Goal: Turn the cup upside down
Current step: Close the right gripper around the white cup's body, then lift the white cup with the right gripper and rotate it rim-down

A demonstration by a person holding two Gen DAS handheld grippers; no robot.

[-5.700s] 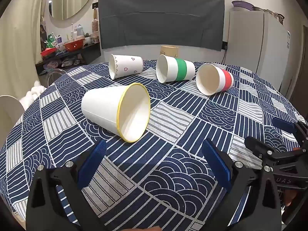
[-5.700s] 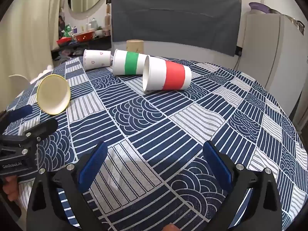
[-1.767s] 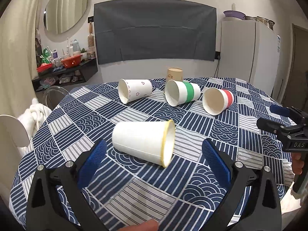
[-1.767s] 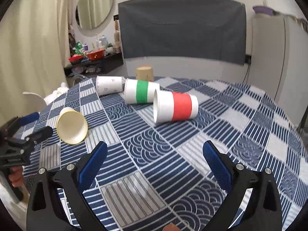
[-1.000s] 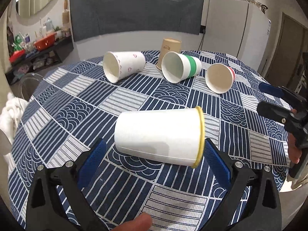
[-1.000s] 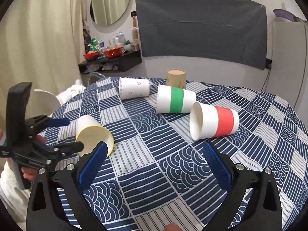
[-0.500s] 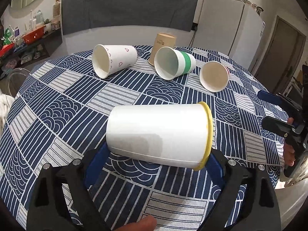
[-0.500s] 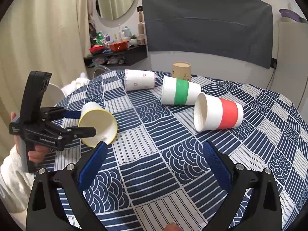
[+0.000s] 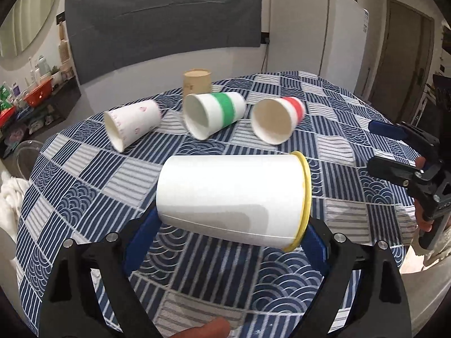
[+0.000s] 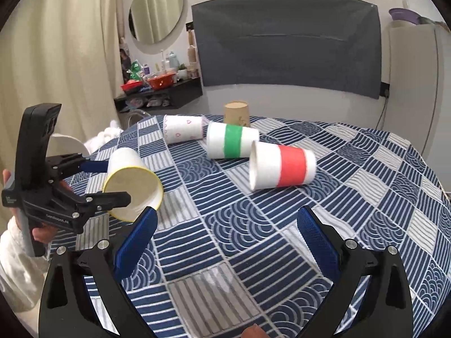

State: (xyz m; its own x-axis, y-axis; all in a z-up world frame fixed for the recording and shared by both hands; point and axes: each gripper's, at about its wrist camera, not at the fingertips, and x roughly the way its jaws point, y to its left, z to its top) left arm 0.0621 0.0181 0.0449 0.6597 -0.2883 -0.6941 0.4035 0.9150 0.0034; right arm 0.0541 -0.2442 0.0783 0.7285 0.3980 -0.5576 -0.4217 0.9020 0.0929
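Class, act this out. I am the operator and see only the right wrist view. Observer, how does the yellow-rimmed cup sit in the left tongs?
Observer: The cup lies sideways between the left tongs, with one blue pad at its base end and the other at its yellow rim.
Operator: Is anything inside the red-banded cup?
Observer: The red-banded cup opens toward the left camera. Its inside looks tan and bare.
Operator: And the green one?
Observer: The green-banded cup opens that way too. Its inside is white, with nothing in it.

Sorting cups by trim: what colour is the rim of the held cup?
Yellow rim on the white cup, clearest in the left wrist view.
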